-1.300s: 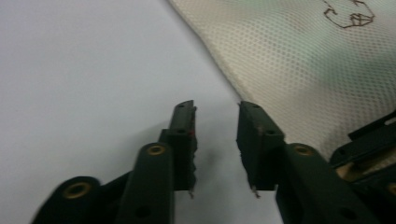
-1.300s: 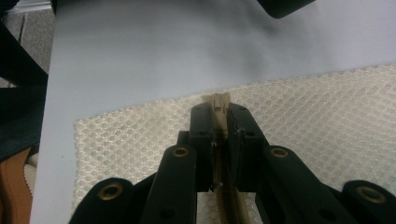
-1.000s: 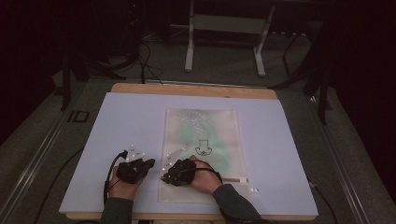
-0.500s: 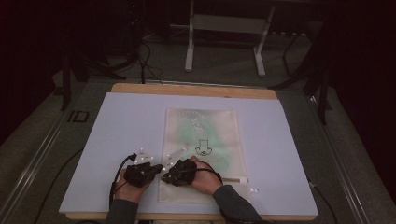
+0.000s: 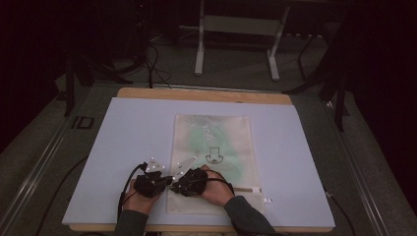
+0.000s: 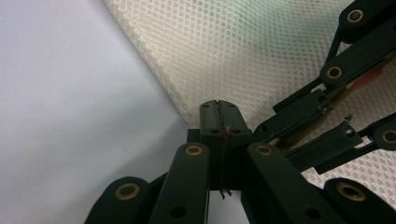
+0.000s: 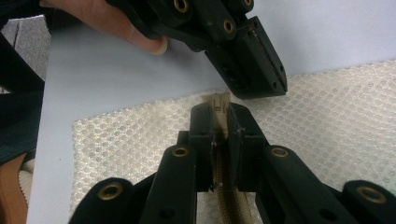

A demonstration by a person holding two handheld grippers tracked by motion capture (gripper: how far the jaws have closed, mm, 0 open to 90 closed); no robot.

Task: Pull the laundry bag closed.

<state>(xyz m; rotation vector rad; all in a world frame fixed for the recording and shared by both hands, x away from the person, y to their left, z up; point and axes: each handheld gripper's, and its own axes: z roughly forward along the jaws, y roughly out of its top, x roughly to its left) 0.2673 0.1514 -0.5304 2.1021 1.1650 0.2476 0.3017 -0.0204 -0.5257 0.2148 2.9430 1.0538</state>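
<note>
**Both grippers clamp the near-left corner of a mesh bag**

At the near edge of the pale lavender-white tabletop sheet point(image 5: 123, 128), the person's two hands meet just left of the middle. The left gripper point(image 5: 164, 181), black with brass-coloured pivot pins, has its jaws pressed together at the rounded corner of the cream honeycomb-mesh bag point(image 5: 216, 132); in the left gripper view point(image 6: 219, 106) the tips sit right on that corner, with a thin sliver caught in the seam between them, though whether it is bag fabric cannot be told. The right gripper point(image 5: 176, 185), touching or nearly touching the left one, is clenched on the beige zipper end tab point(image 7: 218, 103) of the bag, and the zipper tape point(image 7: 229, 196) runs back between its jaws.

The bag lies flat, a long rectangle whose long axis runs from the near edge of the tabletop toward the far edge, slightly right of the middle. Its mesh is fine and regular, semi-transparent, with green tints and a small black outline print point(image 5: 214, 155) showing at its centre. A short white strip point(image 5: 248, 189) lies across its near-right part, and a small white tag point(image 5: 267, 200) sits just beside its near-right corner.

Beyond the sheet, a light wooden board edge point(image 5: 204, 94) borders the far side. Farther off, on the grey carpeted floor point(image 5: 236, 69), stand white metal stand legs point(image 5: 199, 49) and dark cables point(image 5: 152, 64).
</note>
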